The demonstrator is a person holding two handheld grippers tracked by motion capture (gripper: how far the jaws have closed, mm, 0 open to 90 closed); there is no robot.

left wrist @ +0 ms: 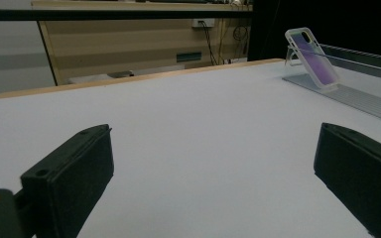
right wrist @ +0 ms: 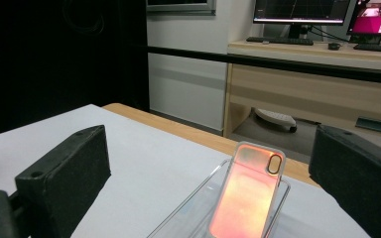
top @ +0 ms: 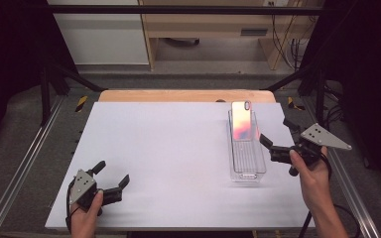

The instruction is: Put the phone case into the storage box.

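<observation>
On the right half of the table (top: 154,163), a phone case (top: 242,120) is propped in a clear plastic tray (top: 247,171) — a glossy, rounded rectangle with a translucent rim and a pink-orange sheen, its camera cutout at the top. It is leaned against the tray's far end, its long axis tilted up and away from the person. The tray is ribbed along its floor. The table is covered by a matte white sheet, with a wooden edge at the far side; a pale wooden desk (right wrist: 317,79) and monitors (right wrist: 302,11) are seen beyond. The right gripper (top: 274,136) is held just beside the tray, jaws spread wide. The left gripper (top: 111,173) — also wide — is held at the near left corner, well apart from the case.
</observation>
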